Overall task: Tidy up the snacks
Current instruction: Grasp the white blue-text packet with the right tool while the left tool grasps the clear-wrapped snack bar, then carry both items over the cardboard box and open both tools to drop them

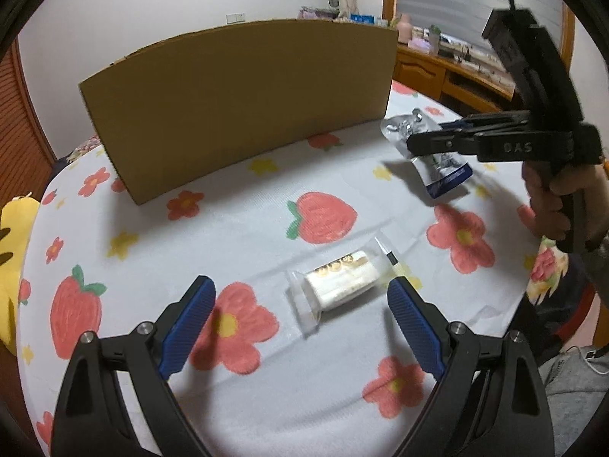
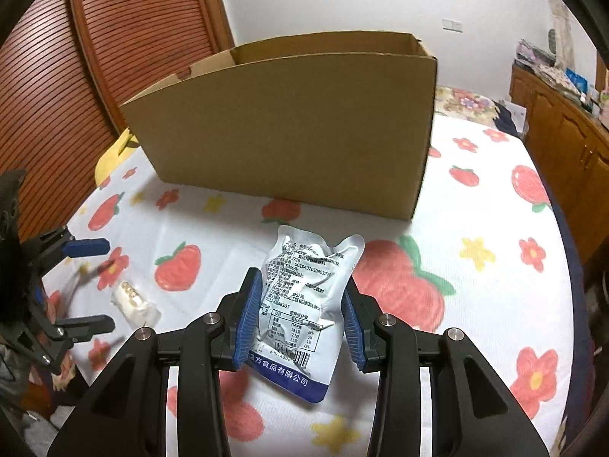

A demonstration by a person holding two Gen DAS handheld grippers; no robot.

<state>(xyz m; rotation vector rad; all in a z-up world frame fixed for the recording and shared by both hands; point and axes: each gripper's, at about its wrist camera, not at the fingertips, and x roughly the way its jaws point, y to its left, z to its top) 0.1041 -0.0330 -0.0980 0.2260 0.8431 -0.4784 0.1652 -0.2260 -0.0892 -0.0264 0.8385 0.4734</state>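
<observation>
A silver and blue snack pouch is held between the blue pads of my right gripper, which is shut on it and holds it above the tablecloth in front of the cardboard box. The pouch also shows in the left wrist view, with the right gripper on it. A small white snack in clear wrap lies on the cloth between the fingertips of my open left gripper. It also shows in the right wrist view, beside the left gripper.
The open-topped cardboard box stands at the back of the table. A strawberry and flower tablecloth covers the table. A yellow plush sits at the left edge. A wooden cabinet stands to the right.
</observation>
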